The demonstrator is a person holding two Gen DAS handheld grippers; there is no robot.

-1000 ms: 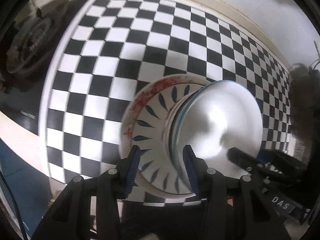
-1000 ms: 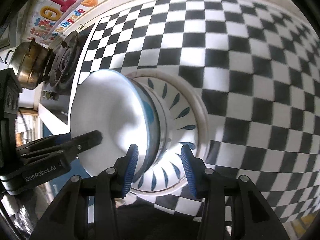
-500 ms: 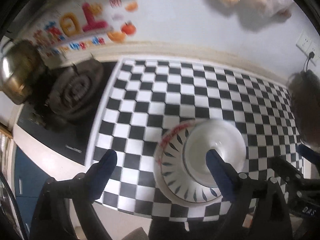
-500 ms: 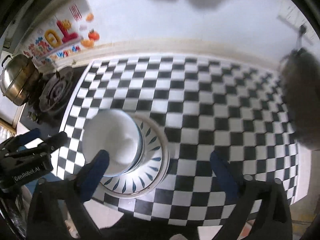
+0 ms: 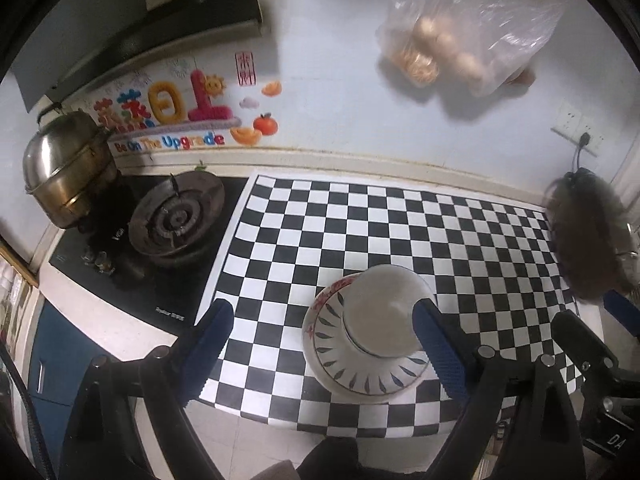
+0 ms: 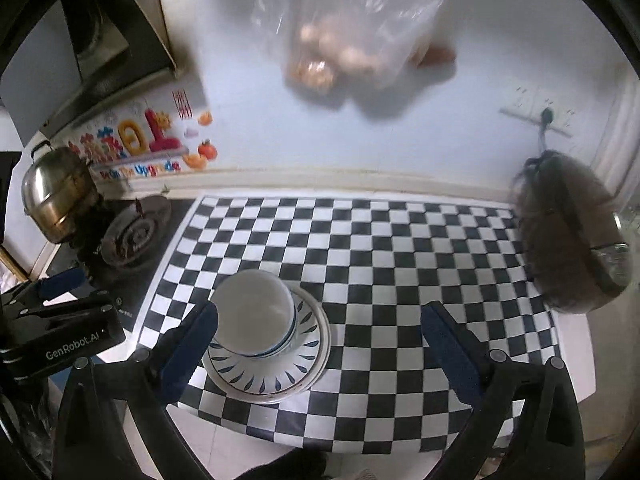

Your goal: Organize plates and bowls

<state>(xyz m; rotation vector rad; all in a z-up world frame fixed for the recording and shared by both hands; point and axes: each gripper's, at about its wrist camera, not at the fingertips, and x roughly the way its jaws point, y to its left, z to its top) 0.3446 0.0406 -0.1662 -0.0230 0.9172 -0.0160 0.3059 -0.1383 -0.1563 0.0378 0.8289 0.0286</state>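
A white bowl [image 5: 384,312] [image 6: 256,312] sits on a stack of plates with blue leaf marks [image 5: 360,376] [image 6: 272,368] near the front edge of the checkered counter mat [image 5: 400,232] [image 6: 380,248]. My left gripper [image 5: 324,350] hangs well above the stack, open wide, nothing between its blue pads. My right gripper [image 6: 320,348] is likewise high above the counter and open wide, empty. In the right wrist view the left gripper's body [image 6: 60,336] shows at the left edge; the right gripper's finger [image 5: 580,344] shows at the right of the left wrist view.
A gas burner [image 5: 176,220] [image 6: 132,236] and a steel pot [image 5: 68,168] [image 6: 56,196] lie left of the mat. A dark furry object [image 5: 588,240] [image 6: 568,236] sits at the right edge. A plastic bag of eggs [image 5: 460,36] [image 6: 344,40] hangs on the wall.
Both grippers opened wide, let go of the bowl and plates, and rose up and back from the stack. The stack stays on the mat and now looks much smaller.
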